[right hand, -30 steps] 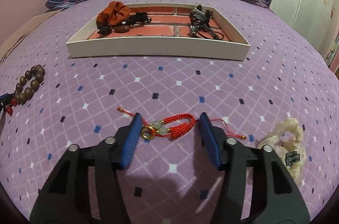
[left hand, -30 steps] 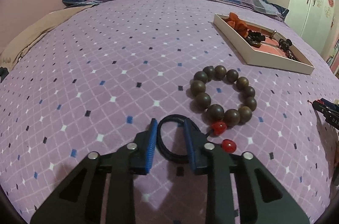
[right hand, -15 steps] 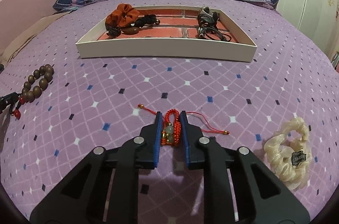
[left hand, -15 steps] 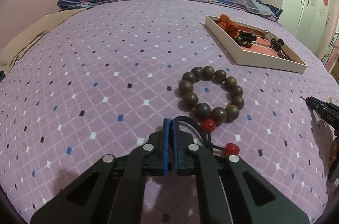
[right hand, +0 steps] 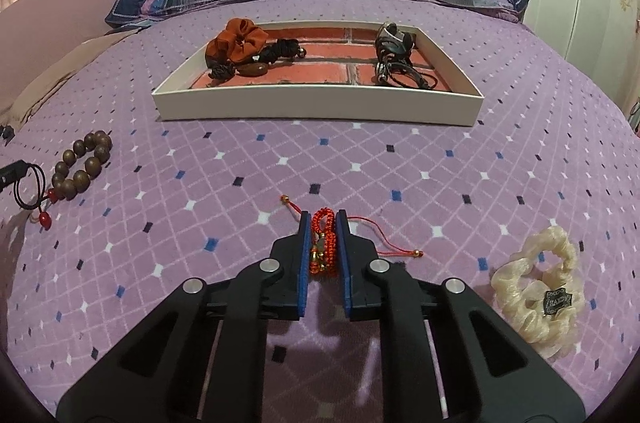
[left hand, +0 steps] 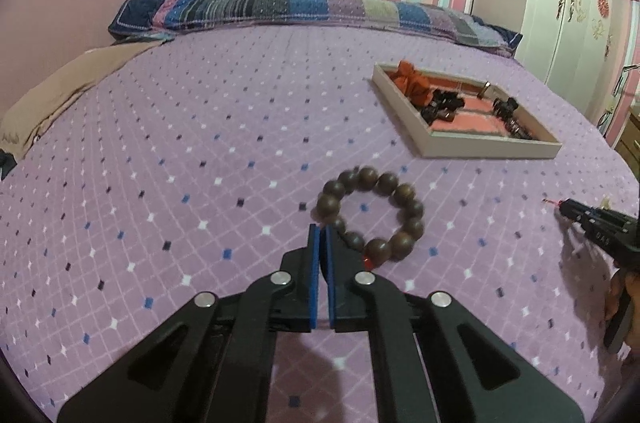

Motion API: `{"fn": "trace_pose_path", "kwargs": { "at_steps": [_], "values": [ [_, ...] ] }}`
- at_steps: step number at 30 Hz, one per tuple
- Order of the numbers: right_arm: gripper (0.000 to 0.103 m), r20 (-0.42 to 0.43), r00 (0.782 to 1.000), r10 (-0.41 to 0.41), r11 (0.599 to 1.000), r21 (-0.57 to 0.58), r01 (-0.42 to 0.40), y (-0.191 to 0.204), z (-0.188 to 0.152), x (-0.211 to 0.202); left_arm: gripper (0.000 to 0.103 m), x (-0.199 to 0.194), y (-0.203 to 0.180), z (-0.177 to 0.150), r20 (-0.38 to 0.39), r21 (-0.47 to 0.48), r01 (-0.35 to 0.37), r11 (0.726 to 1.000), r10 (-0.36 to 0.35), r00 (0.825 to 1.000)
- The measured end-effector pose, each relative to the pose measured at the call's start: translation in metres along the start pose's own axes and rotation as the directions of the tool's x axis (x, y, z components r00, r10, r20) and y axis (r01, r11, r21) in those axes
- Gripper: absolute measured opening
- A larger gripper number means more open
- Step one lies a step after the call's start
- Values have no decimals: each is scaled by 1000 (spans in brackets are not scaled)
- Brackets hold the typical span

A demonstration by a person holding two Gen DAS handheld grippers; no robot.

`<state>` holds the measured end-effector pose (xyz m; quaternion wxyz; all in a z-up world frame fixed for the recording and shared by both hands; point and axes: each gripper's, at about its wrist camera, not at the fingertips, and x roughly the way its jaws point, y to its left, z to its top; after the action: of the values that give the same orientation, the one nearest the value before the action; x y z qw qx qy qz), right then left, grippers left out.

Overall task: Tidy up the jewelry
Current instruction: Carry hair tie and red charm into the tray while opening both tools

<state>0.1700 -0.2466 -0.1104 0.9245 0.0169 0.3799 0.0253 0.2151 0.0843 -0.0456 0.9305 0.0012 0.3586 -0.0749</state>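
Beside the tray [right hand: 320,109], a cream scrunchie [right hand: 536,297], seemingly loose.

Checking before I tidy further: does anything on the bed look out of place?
Yes. The cream scrunchie lies loose on the bedspread, outside the tray that holds the orange scrunchie. Nothing looks spilled or damaged.

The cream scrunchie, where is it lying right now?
In the right wrist view the cream scrunchie lies on the purple bedspread at lower right, just right of the right gripper and nearer than the white tray.
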Motion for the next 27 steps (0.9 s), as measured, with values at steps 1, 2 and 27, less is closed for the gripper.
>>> {"fn": "trace_pose_path", "kwargs": {
  "at_steps": [1,2,27],
  "values": [
    [13,2,1000,2,1000,0,-2,0,1,-1,4,-3,-3,3,8,3,1,1000,-1,1000],
    [13,4,1000,4,1000,1,-4,0,1,-2,4,-6,-5,6,16,6,2,1000,-2,1000],
    [13,122,992,15,1000,-14,-13,-29,103,-19,4,9,-115,139,123,51,58,997,-64,990]
  ]
}}
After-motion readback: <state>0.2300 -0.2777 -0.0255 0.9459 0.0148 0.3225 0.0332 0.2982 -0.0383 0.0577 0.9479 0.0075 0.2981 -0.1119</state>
